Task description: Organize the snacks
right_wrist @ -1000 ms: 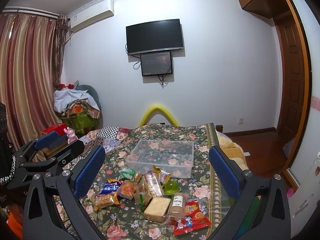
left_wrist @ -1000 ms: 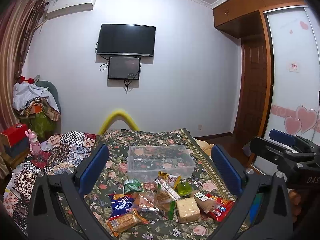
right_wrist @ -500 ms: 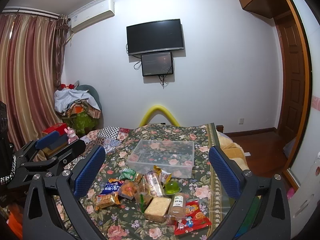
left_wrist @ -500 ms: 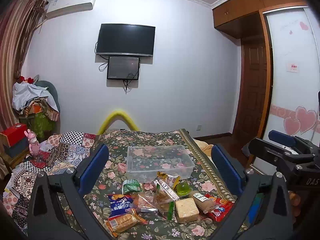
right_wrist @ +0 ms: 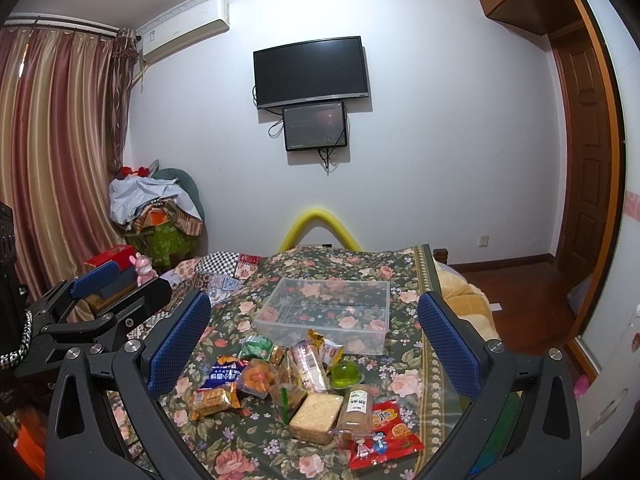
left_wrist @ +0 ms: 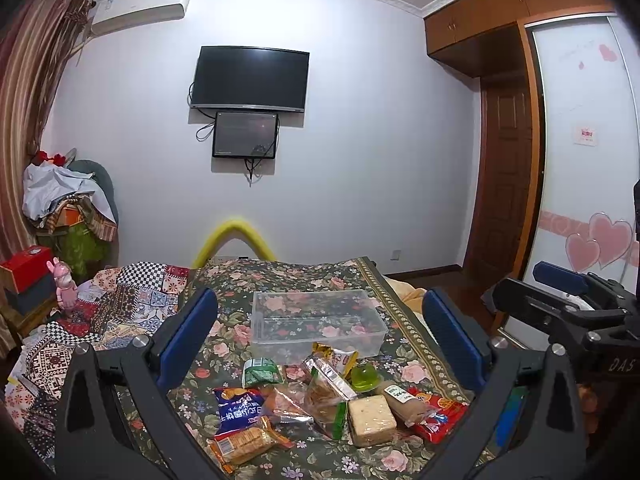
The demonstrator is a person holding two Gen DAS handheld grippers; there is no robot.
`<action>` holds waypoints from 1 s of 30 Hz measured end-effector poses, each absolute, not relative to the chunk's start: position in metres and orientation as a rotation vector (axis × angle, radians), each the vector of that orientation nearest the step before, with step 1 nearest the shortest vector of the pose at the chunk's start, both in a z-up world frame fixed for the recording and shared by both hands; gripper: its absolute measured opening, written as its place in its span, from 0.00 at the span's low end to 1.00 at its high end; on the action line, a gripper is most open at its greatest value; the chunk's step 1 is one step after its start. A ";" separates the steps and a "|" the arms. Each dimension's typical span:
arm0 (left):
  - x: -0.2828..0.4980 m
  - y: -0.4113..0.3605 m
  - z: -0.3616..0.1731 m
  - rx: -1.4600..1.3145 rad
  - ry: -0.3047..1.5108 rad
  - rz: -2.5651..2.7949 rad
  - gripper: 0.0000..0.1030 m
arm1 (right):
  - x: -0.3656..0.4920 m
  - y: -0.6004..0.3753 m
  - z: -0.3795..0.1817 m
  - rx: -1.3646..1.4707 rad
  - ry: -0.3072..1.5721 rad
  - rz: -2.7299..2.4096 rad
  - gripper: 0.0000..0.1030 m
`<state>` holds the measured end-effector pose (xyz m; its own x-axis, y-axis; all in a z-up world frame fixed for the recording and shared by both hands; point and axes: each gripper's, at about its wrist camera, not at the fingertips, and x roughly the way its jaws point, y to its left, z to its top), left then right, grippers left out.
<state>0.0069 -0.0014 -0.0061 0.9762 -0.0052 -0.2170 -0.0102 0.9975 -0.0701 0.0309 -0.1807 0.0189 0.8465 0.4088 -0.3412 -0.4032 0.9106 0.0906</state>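
Right wrist view: my jaws, both pairs, wide open and empty above the snack pile (right_wrist: 296, 384); empty clear bin (right_wrist: 326, 312) behind; take edge packets first.

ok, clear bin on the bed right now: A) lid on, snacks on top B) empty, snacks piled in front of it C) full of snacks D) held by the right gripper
B. The clear bin shows only the floral cover through its walls, and the snack pile lies on the cover on its near side; both grippers are open and hold nothing.
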 end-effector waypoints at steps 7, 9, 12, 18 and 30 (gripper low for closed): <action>0.008 -0.001 -0.008 -0.069 0.226 -0.005 1.00 | 0.034 -0.181 0.016 0.017 0.376 0.429 1.00; 0.010 0.000 -0.009 -0.069 0.234 -0.008 1.00 | 0.036 -0.182 0.015 0.018 0.383 0.428 1.00; 0.015 0.003 -0.013 -0.066 0.254 -0.017 1.00 | 0.038 -0.182 0.012 0.013 0.400 0.419 1.00; 0.029 0.020 -0.033 -0.073 0.332 -0.012 1.00 | 0.049 -0.191 -0.006 -0.017 0.463 0.367 1.00; 0.066 0.083 -0.111 -0.146 0.624 0.030 1.00 | 0.079 -0.223 -0.077 -0.048 0.733 0.250 1.00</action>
